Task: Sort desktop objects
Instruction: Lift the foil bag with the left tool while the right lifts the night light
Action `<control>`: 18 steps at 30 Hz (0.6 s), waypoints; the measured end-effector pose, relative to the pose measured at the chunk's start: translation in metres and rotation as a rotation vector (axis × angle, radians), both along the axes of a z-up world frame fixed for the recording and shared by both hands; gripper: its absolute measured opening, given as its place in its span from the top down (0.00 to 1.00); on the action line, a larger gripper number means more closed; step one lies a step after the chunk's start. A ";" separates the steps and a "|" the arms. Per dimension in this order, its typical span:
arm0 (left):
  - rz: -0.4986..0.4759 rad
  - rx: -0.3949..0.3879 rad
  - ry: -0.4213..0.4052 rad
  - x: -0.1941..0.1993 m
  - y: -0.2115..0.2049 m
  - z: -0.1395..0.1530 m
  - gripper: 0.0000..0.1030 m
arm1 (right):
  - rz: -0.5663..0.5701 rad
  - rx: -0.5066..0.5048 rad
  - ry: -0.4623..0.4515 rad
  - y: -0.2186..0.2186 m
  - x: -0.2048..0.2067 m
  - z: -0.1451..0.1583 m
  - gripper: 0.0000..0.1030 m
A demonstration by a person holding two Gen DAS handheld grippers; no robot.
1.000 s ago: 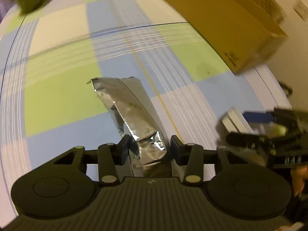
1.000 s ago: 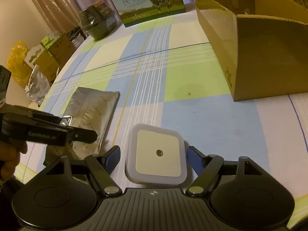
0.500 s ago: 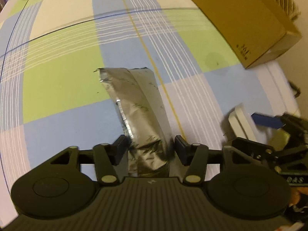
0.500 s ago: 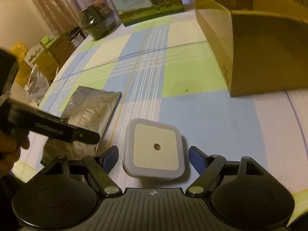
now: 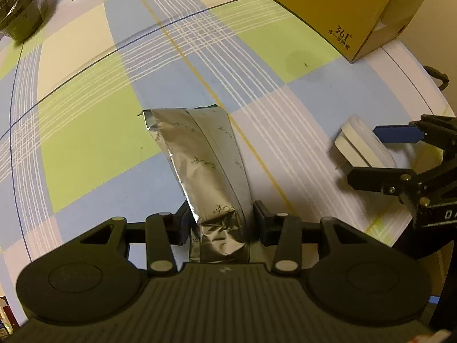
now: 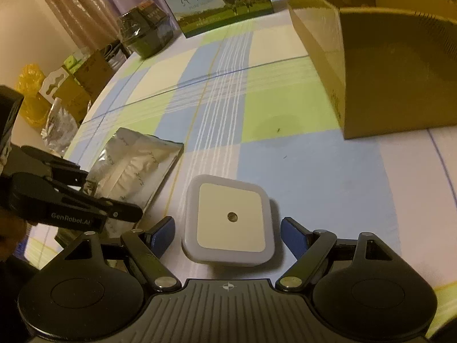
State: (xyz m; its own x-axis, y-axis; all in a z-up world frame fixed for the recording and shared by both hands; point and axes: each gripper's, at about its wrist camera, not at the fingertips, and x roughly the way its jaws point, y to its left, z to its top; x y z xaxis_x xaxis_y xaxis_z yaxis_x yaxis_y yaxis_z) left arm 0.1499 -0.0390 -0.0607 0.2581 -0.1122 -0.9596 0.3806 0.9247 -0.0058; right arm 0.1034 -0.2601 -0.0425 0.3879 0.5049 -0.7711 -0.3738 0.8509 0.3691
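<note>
Foil pouch [image 5: 205, 168] lengthwise between left tongs [image 5: 221, 223]

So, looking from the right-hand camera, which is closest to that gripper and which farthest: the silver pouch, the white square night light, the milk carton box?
1. Night light: between the right gripper's open fingers.
2. Silver pouch: further out, to the left.
3. Milk carton box: at the table's far edge.
</note>
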 end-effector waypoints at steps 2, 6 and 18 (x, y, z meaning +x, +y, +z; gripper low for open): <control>0.007 -0.011 0.001 0.000 0.002 -0.001 0.62 | -0.017 0.023 0.028 -0.002 0.004 -0.002 0.24; 0.035 -0.033 0.007 0.001 0.007 -0.003 0.57 | -0.036 0.050 0.052 -0.005 0.011 -0.002 0.24; 0.075 -0.070 0.030 0.001 0.014 -0.009 0.46 | -0.070 0.077 0.059 -0.010 0.010 -0.003 0.38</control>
State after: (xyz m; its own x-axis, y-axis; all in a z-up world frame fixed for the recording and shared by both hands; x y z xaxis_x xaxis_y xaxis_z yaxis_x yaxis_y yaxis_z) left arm 0.1508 -0.0248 -0.0699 0.2391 -0.1610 -0.9576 0.3091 0.9475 -0.0822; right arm 0.1134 -0.2698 -0.0451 0.3795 0.5371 -0.7534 -0.2900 0.8423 0.4544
